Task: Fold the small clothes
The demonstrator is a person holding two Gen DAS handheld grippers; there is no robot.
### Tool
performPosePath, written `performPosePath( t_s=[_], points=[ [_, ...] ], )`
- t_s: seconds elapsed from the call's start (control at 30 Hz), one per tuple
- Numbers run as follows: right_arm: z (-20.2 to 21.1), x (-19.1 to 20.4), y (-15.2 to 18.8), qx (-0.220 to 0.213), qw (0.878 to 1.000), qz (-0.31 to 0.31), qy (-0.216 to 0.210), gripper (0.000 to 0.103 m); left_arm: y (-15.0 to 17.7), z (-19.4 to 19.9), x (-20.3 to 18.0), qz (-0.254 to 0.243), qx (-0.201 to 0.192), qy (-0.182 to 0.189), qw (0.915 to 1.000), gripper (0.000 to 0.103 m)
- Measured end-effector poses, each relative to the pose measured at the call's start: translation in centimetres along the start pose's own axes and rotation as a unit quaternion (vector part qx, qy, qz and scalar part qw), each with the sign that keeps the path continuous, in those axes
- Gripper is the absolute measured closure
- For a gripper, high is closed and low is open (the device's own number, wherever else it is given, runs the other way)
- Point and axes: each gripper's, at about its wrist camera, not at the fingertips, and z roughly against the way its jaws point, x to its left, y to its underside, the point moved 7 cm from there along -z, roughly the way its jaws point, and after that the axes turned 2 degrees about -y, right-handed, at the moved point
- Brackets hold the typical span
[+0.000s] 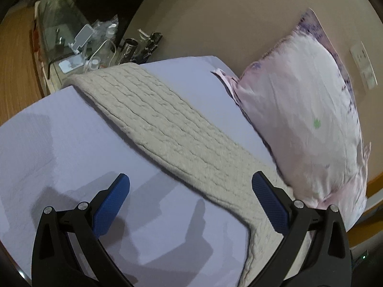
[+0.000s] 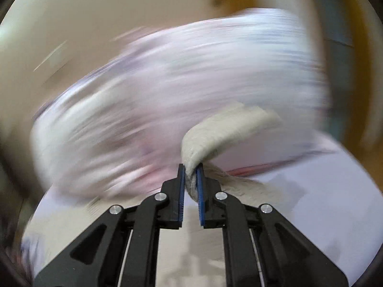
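A beige cable-knit garment lies stretched in a long strip across the lavender sheet, from the far edge toward my left gripper. My left gripper is open and empty, its blue-padded fingers held above the sheet, the right finger over the knit's near end. My right gripper is shut on a folded end of the same beige knit, lifted above the sheet. The right wrist view is blurred by motion.
A pink and white pillow leans against the beige wall at right, close to the knit; it also shows blurred in the right wrist view. A cluttered bedside stand with cables and bottles sits beyond the bed's far edge.
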Motion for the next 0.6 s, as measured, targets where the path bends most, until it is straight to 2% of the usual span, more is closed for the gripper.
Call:
performPosePath(
  t_s=[0.07, 0.13, 0.17, 0.23, 0.3, 0.37, 0.47, 0.5, 0.53, 0.57, 0.6],
  points=[
    [-3.2, 7.3, 4.1, 0.074, 0.993, 0.058, -0.069, 0.089, -0.4, -0.2, 0.4, 0.016, -0.003, 0.003, 0.9999, 0.001],
    [-5.2, 11.9, 8.2, 0.144, 0.978, 0.094, -0.114, 0.074, -0.9, -0.3, 0.6, 0.027, -0.008, 0.007, 0.9996, 0.001],
    [-5.4, 13.0, 9.2, 0.158, 0.975, 0.105, -0.12, 0.064, -1.1, -0.4, 0.7, 0.033, -0.009, 0.008, 0.9994, 0.001],
    [-4.8, 13.5, 9.2, 0.137, 0.977, 0.121, -0.114, 0.047, -1.7, -0.5, 1.0, 0.047, -0.013, 0.013, 0.9987, 0.001],
    [-3.4, 12.0, 7.6, 0.098, 0.984, 0.111, -0.098, 0.022, -2.4, -0.6, 1.4, 0.057, -0.018, 0.019, 0.998, 0.001],
    [-2.2, 9.2, 5.9, 0.077, 0.99, 0.082, -0.085, 0.019, -3.3, -0.7, 2.1, 0.074, -0.029, 0.028, 0.9965, 0.005],
    [-1.3, 6.2, 5.3, 0.071, 0.994, 0.044, -0.068, 0.017, -4.4, -0.9, 3.2, 0.102, -0.04, 0.032, 0.9935, 0.021],
    [-1.4, 5.3, 5.3, 0.07, 0.995, 0.035, -0.063, 0.017, -4.8, -1.0, 3.6, 0.111, -0.041, 0.032, 0.9924, 0.03],
    [-1.2, 4.4, 5.6, 0.071, 0.995, 0.026, -0.058, 0.017, -5.1, -1.2, 4.2, 0.123, -0.04, 0.034, 0.9911, 0.044],
    [-0.9, 3.6, 5.8, 0.072, 0.996, 0.017, -0.053, 0.017, -5.4, -1.4, 4.7, 0.135, -0.036, 0.035, 0.9896, 0.052],
    [-0.6, 3.0, 6.0, 0.072, 0.996, 0.01, -0.051, 0.017, -5.7, -1.7, 5.1, 0.143, -0.033, 0.036, 0.9886, 0.067]
  ],
)
